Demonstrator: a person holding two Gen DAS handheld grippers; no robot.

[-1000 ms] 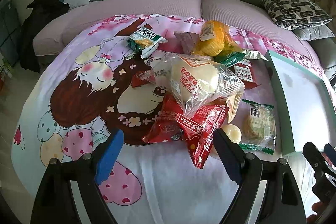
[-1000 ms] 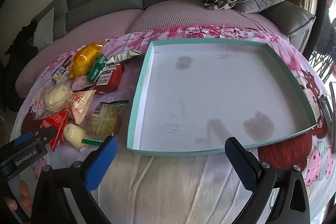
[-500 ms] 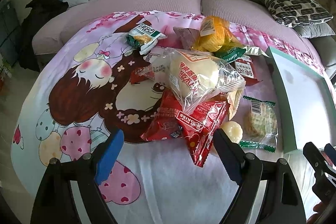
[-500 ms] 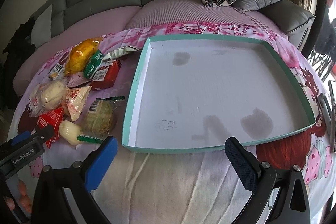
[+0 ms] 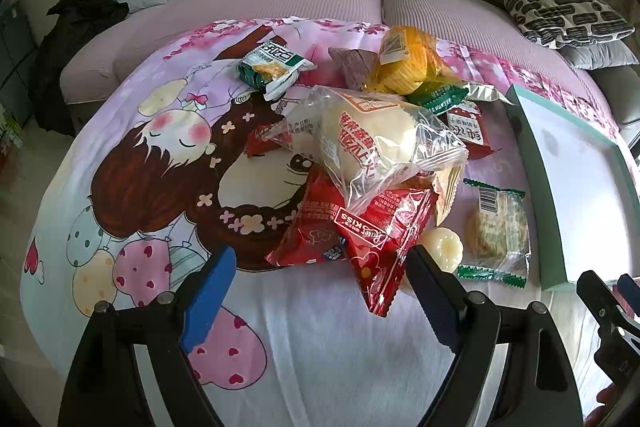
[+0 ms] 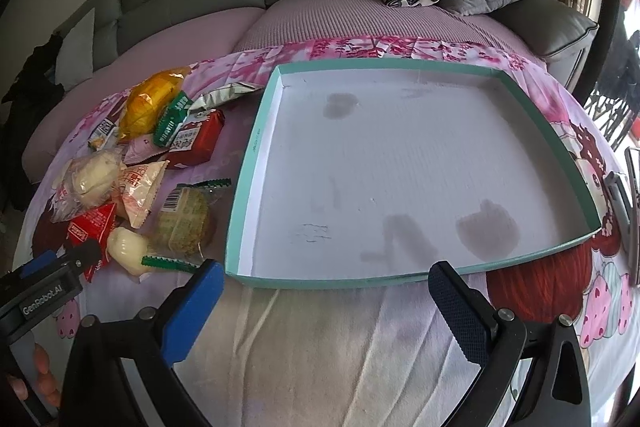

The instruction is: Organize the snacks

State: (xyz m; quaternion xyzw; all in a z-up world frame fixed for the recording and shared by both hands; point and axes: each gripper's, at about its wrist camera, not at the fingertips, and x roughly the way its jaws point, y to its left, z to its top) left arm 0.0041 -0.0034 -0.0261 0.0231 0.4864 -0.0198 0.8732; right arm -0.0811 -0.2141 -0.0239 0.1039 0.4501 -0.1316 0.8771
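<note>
Nothing has shifted since a second ago: left gripper (image 5: 320, 291) spread and empty, red packet (image 5: 376, 239) at its 12 o'clock, long axis toward it; right gripper (image 6: 324, 303) spread, facing empty tray (image 6: 248, 187).

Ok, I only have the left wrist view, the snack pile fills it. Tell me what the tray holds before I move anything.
Observer: Nothing. The teal tray has a bare white floor with a few dark stains, no snack in it.
Operator: Report the right tool.
Observer: The right tool is open with nothing between its fingers, hovering over the cloth at the tray's near edge.
Operator: Give me what sits beyond the tray's far side.
Observer: Something flat and metallic lies on the cloth there; I cannot tell what it is.
Operator: Name the snack nearest the tray.
Observer: The clear pack with green ends, apart from the tray wall.
</note>
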